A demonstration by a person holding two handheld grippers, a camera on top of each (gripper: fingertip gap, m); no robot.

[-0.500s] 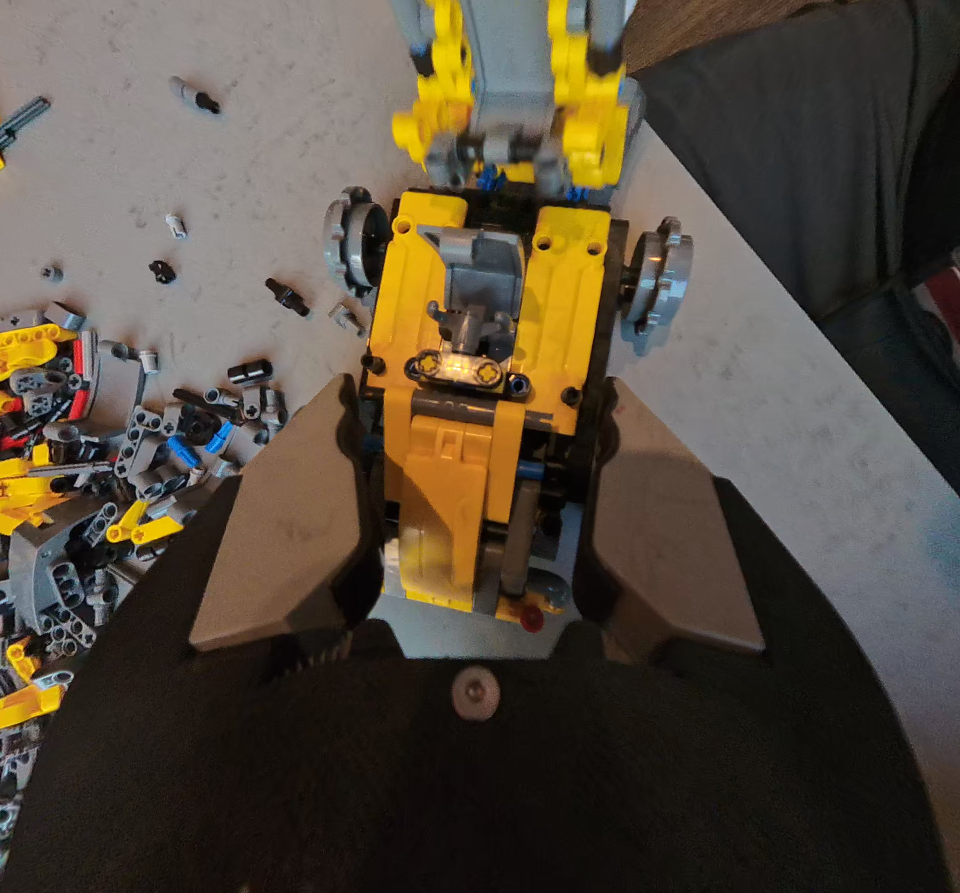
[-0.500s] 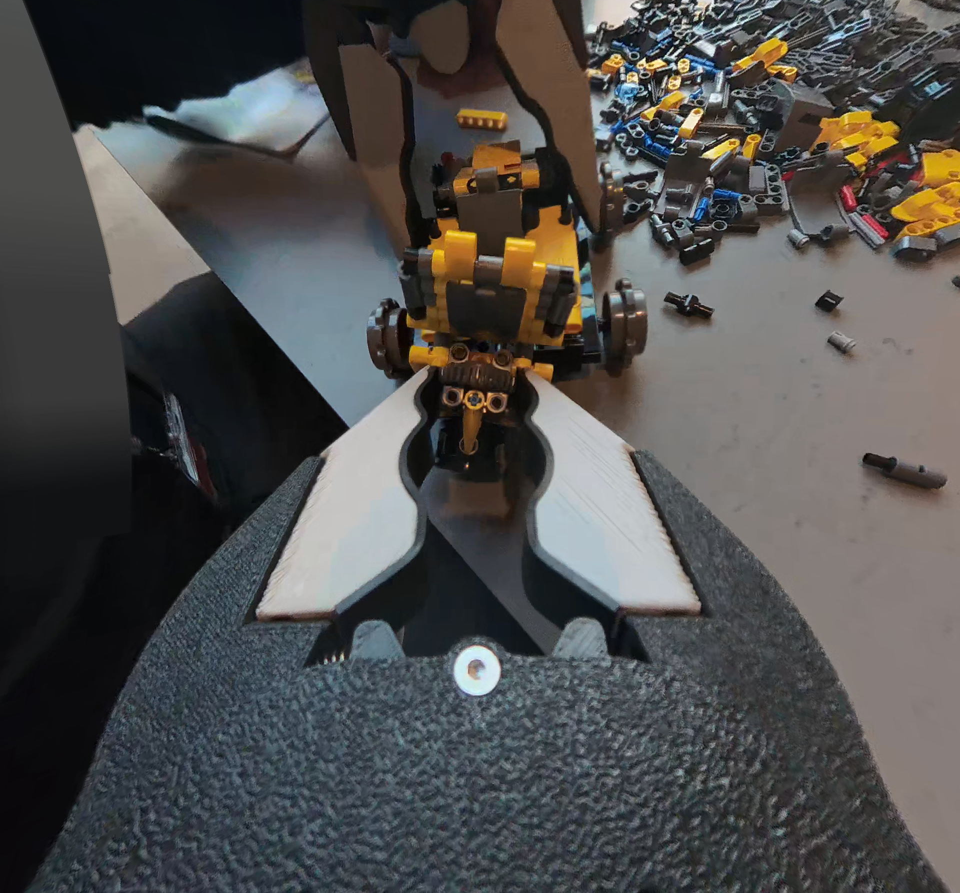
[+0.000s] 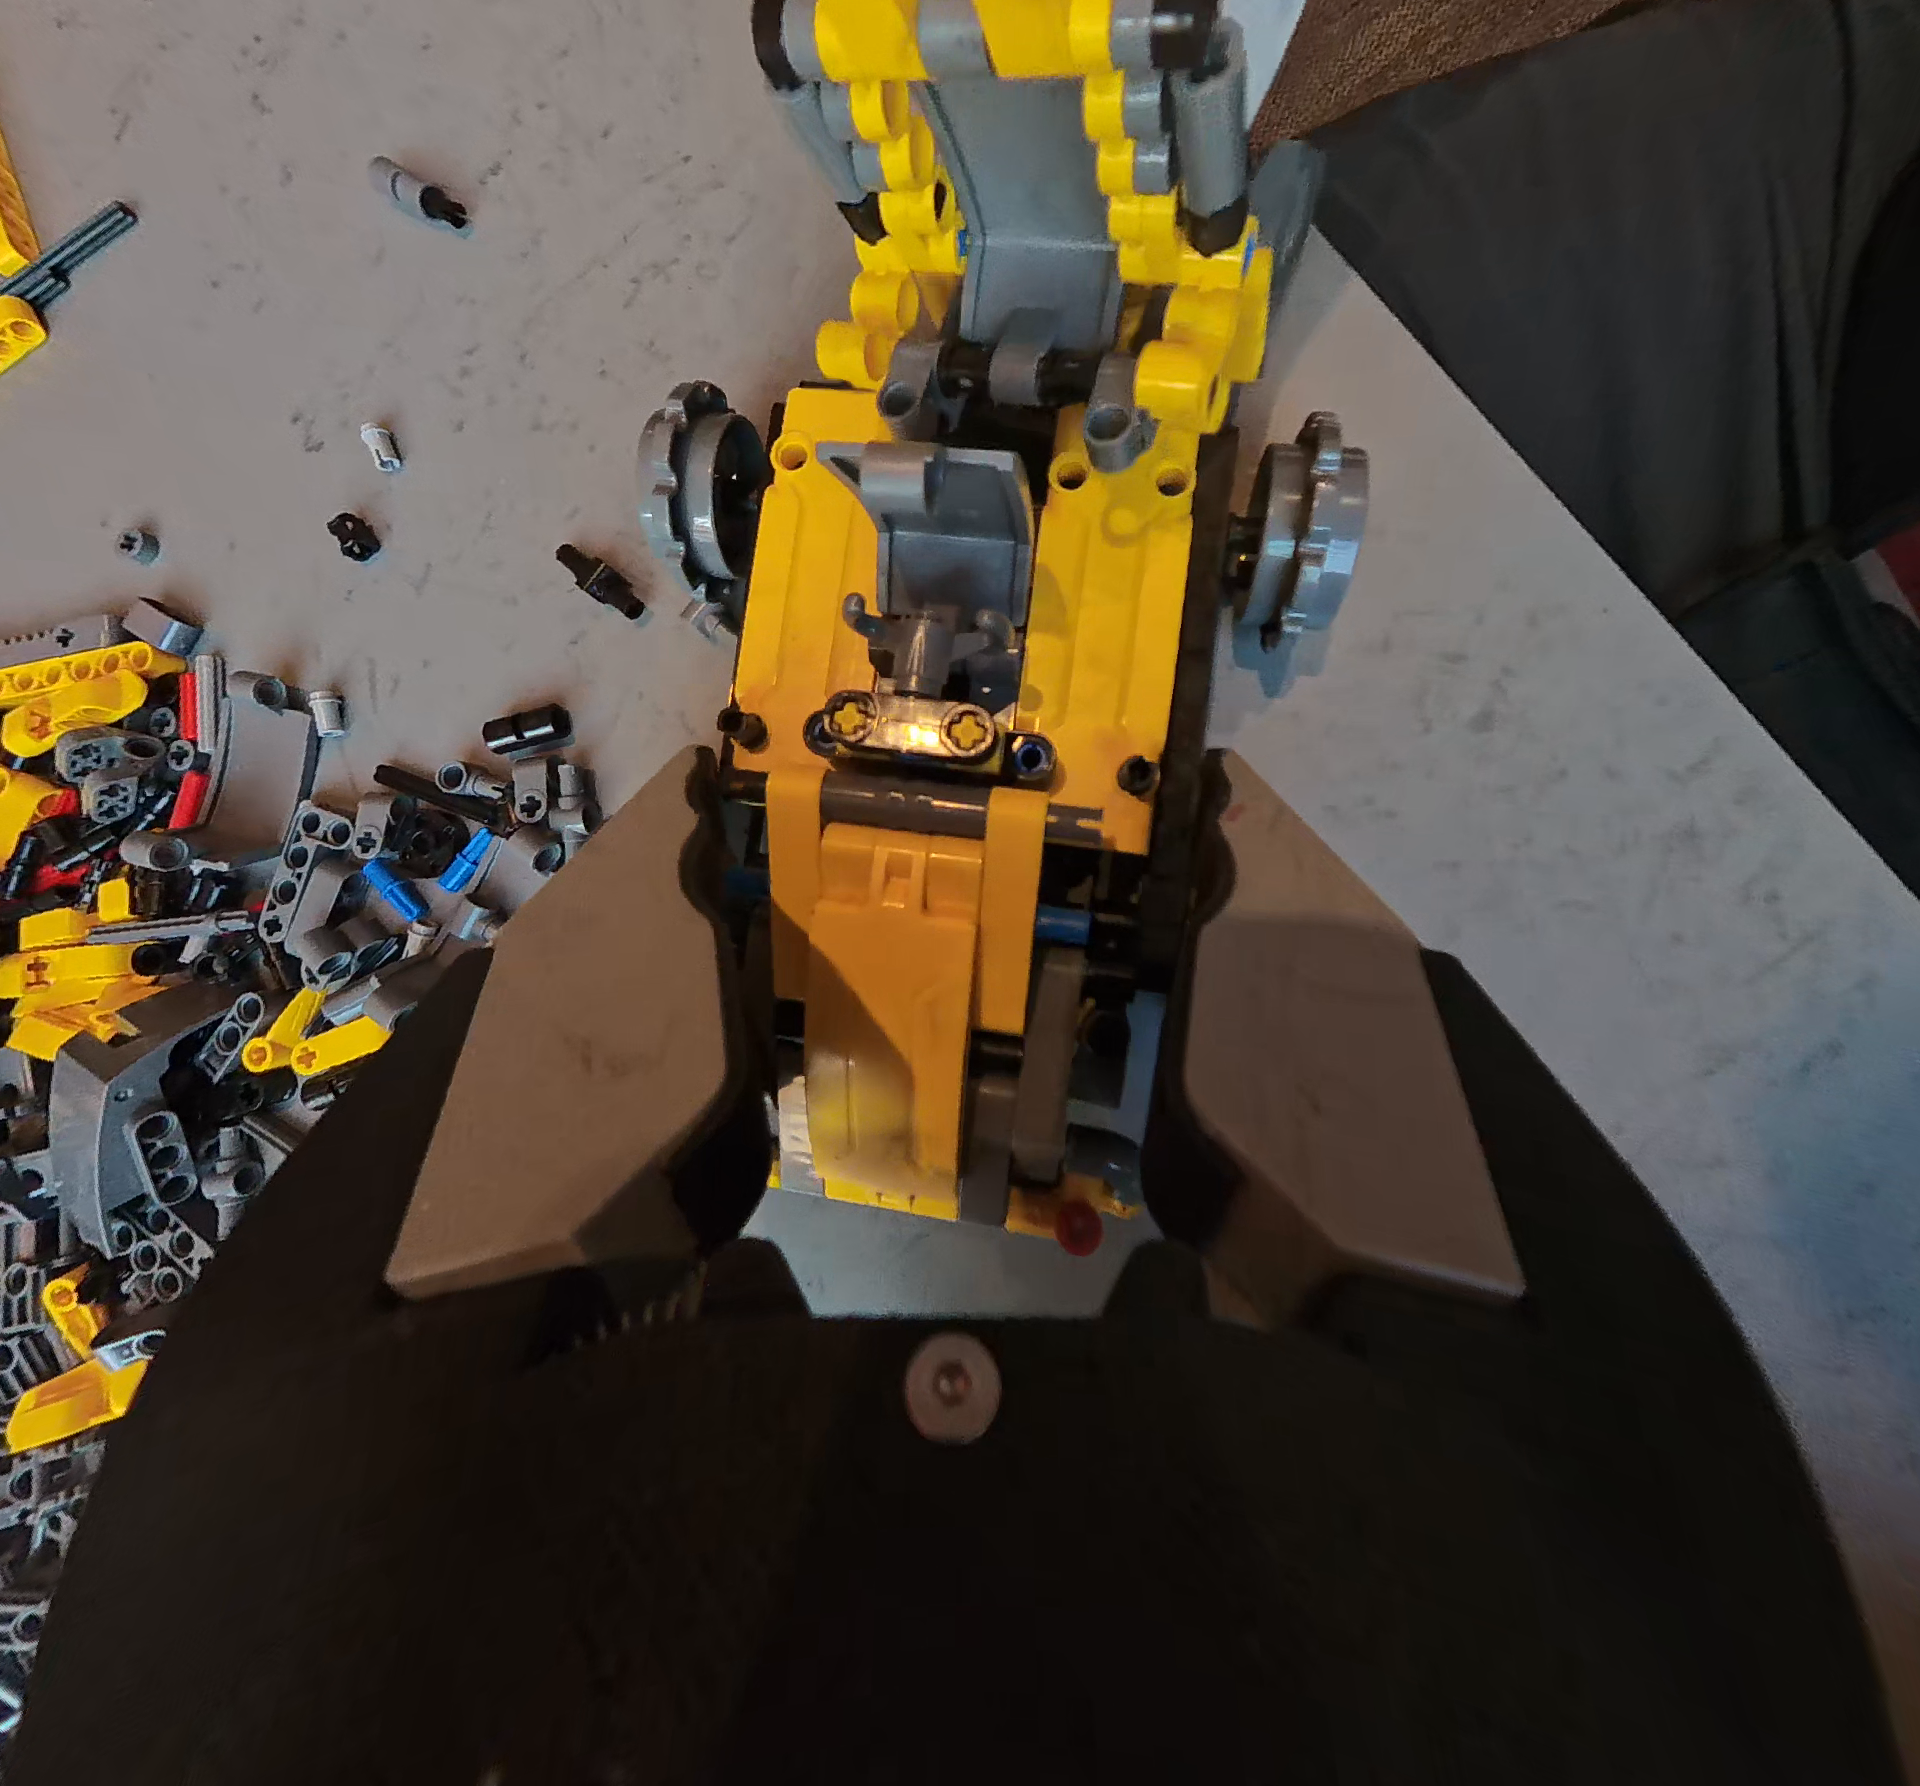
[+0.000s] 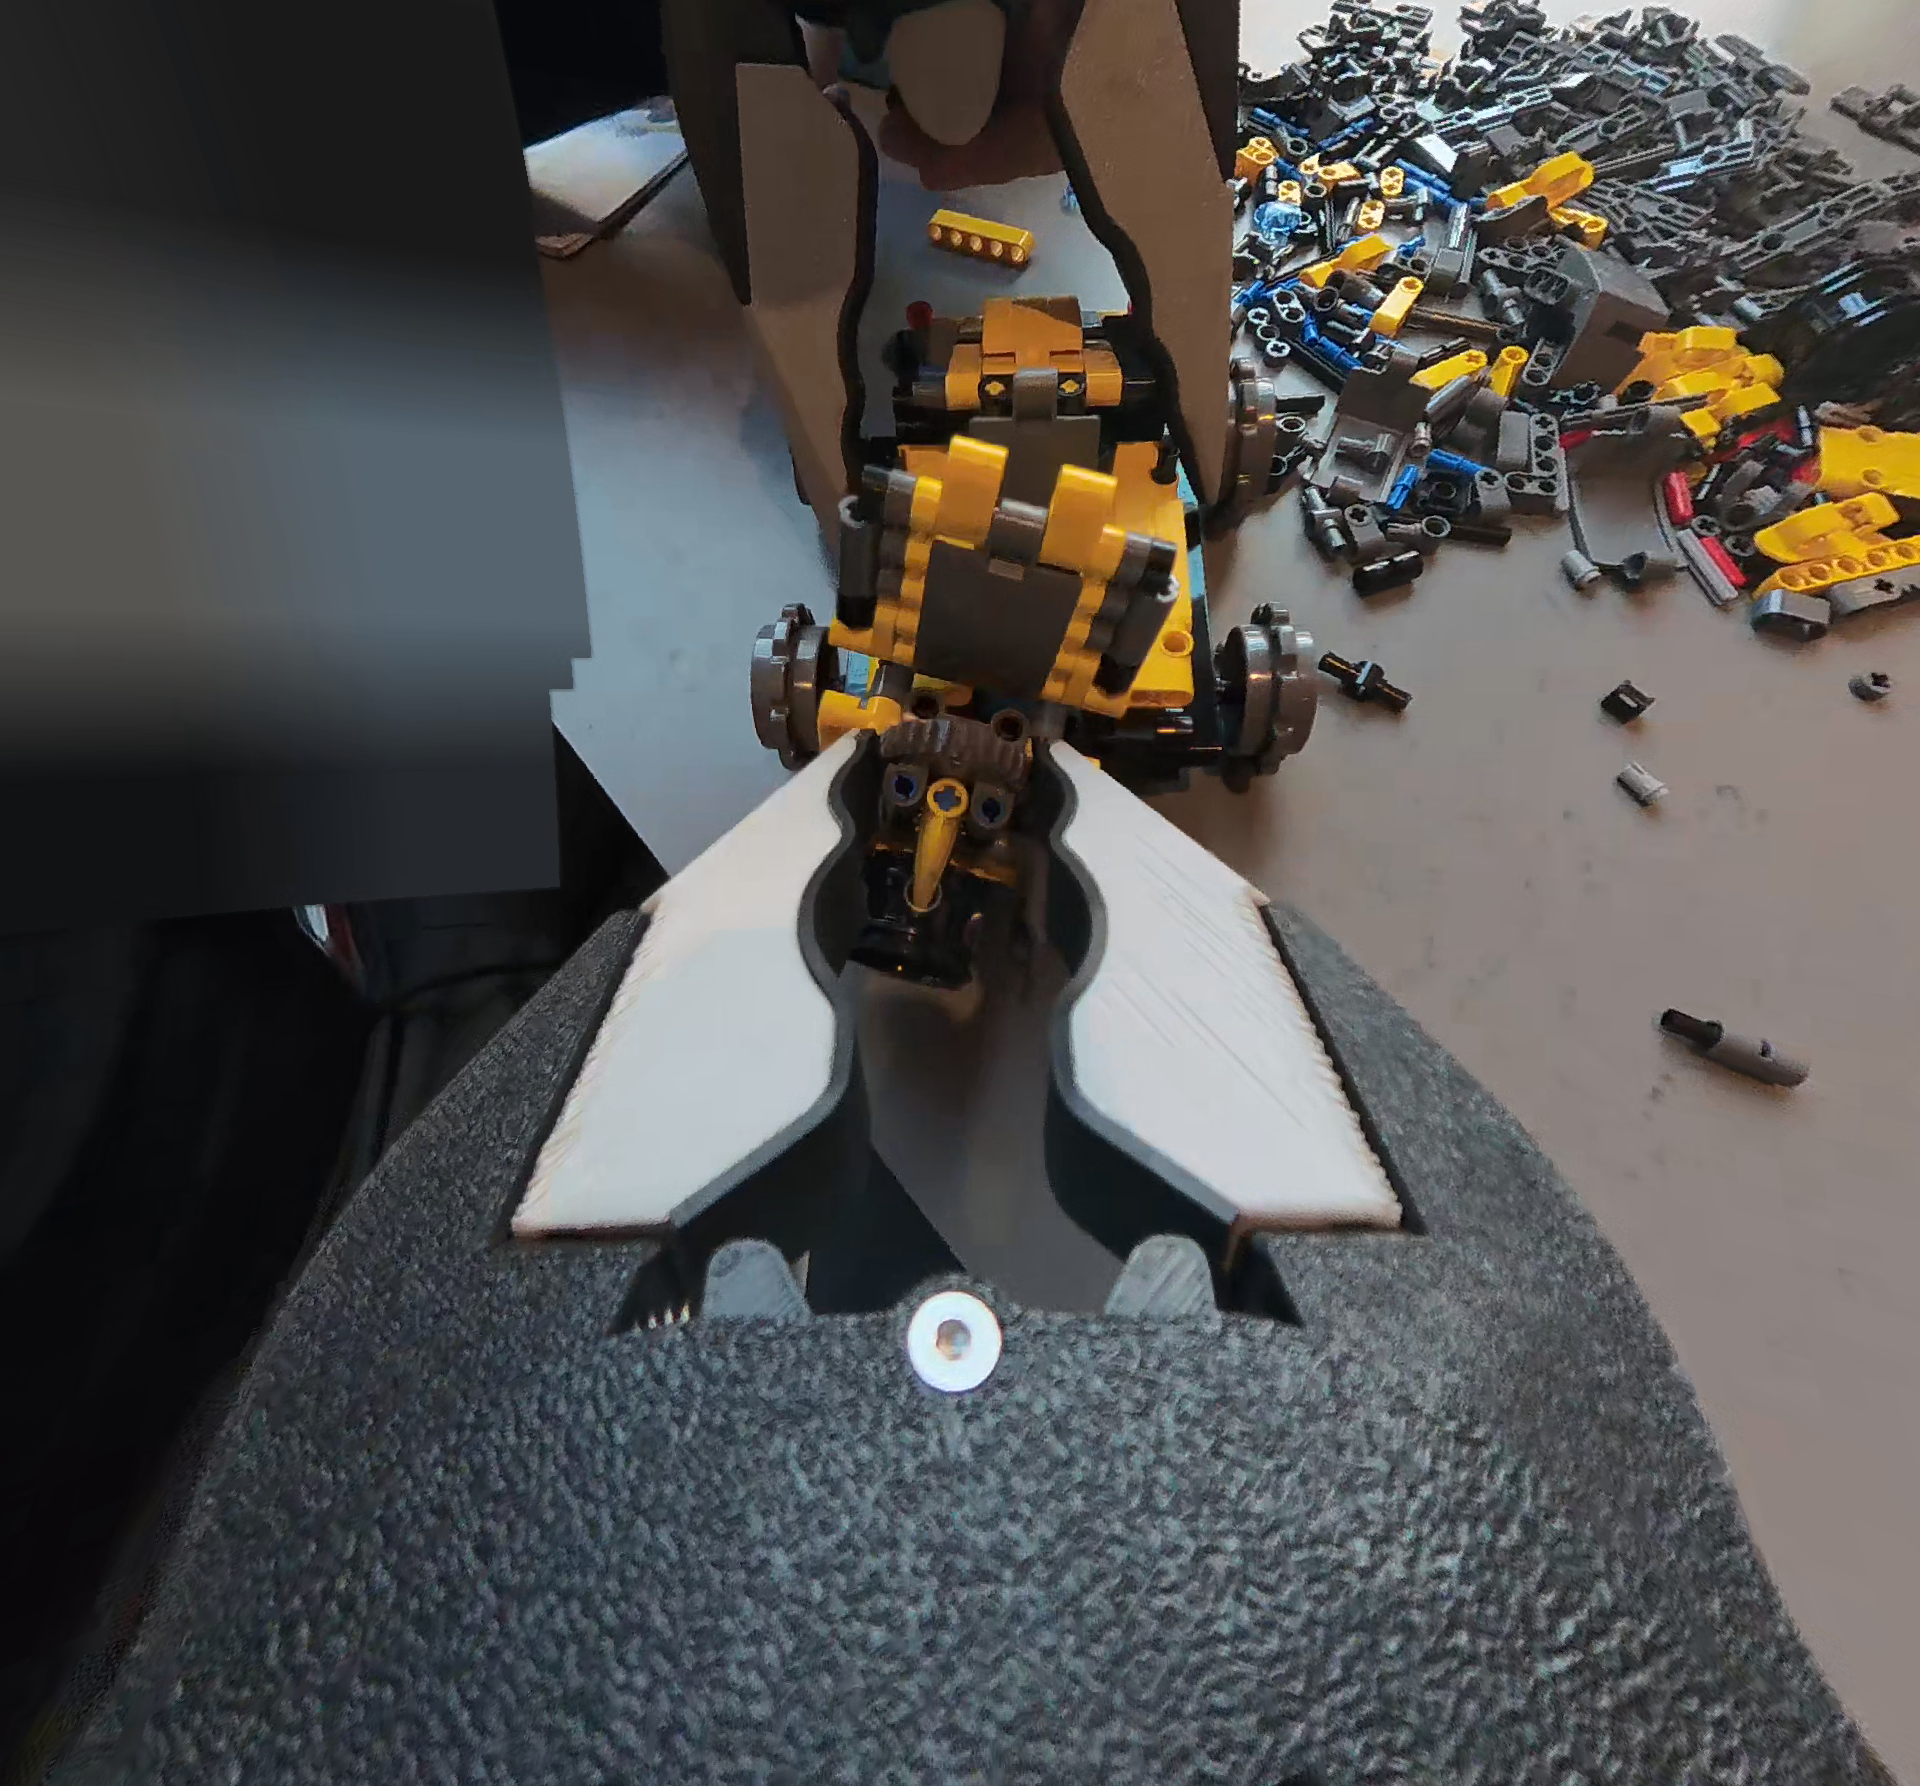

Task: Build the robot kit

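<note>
Left wrist view: my left gripper (image 3: 951, 905) fingers clamp the rear of the yellow-and-grey toy vehicle (image 3: 966, 614) on the desk (image 3: 1558, 853); its front arm now sits closer, raised. Right wrist view: my right gripper (image 4: 951, 760) fingers close on the vehicle's front end, beside the loose parts pile (image 4: 1558, 334).

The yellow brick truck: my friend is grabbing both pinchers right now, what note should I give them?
Left gripper: jaws shut on the rear of the yellow and grey plastic brick-built vehicle, near the edge of the pale speckled table.
Right gripper: jaws closed on the vehicle's front end, below its raised yellow-grey arm.
Built so far: body, arm, bare grey wheel hubs without tyres.
Unused: heap of loose black, grey, yellow and blue bricks beside the vehicle.
</note>
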